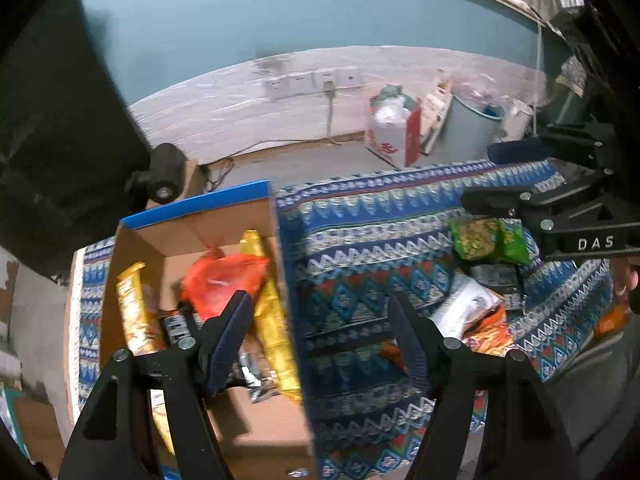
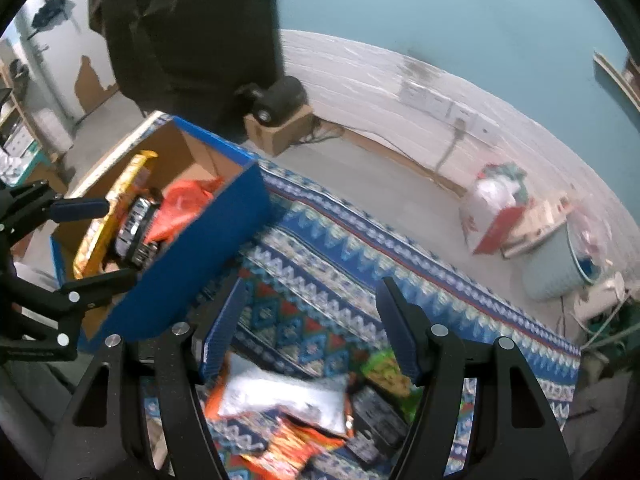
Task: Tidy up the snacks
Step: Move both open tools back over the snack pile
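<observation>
A cardboard box (image 1: 200, 204) with blue outer walls (image 2: 224, 240) stands on the patterned cloth (image 1: 360, 240). It holds yellow packets (image 1: 272, 320), a red-orange bag (image 1: 220, 280) and a black packet (image 2: 134, 224). My left gripper (image 1: 320, 312) hangs open over the box's right wall with nothing between its fingers. On the cloth to the right lie a green packet (image 1: 488, 240), a silver-white packet (image 2: 280, 396), an orange packet (image 2: 288, 448) and a black packet (image 2: 376, 412). My right gripper (image 2: 312, 300) is open above this pile, holding nothing.
On the floor beyond the cloth's far edge are a black cylindrical device (image 2: 280, 100) on a small carton, a red-and-white bag (image 1: 392, 132) and a grey-blue bin (image 1: 468, 128). A cable runs down from the wall sockets (image 1: 312, 80). A dark garment (image 2: 180, 32) hangs behind the box.
</observation>
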### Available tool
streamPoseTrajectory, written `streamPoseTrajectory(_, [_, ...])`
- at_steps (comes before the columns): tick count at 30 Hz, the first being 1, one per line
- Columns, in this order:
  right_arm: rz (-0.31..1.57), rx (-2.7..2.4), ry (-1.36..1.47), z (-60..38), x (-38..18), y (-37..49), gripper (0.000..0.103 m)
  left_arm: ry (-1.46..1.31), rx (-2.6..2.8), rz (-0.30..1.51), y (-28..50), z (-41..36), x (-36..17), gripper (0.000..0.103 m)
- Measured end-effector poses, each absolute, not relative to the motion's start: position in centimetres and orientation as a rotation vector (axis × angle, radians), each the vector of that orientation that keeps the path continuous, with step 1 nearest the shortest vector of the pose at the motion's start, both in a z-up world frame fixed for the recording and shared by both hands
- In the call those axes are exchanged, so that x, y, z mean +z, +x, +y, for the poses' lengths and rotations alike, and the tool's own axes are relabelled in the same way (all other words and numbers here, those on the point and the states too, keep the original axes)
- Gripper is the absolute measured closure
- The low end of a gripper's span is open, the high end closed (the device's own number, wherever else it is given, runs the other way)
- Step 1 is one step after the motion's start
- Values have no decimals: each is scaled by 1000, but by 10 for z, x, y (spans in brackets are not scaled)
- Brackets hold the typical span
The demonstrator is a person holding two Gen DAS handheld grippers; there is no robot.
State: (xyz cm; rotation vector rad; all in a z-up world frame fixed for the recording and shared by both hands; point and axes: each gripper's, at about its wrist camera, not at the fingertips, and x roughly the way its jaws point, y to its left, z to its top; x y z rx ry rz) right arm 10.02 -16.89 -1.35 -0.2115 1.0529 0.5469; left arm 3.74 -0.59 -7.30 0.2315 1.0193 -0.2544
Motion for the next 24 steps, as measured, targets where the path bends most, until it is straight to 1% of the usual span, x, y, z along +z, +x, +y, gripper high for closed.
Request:
streamPoseTrajectory(14, [1122,434,-204,-243,-38,91,33,340,-434,1100,30,-81,-112,30])
streamPoseTrajectory(15, [1129,430,-202,-248,-42,89,33,344,-447,1110,30,-84,-116,27])
streamPoseTrajectory(17, [1139,424,-201,-254,-46,86,33,352,-472,1135,29,-92,-124,26])
streamPoseTrajectory(24, [1195,402,-192,-280,-70,81,33,397,-544,1234,31,-119,-163,26])
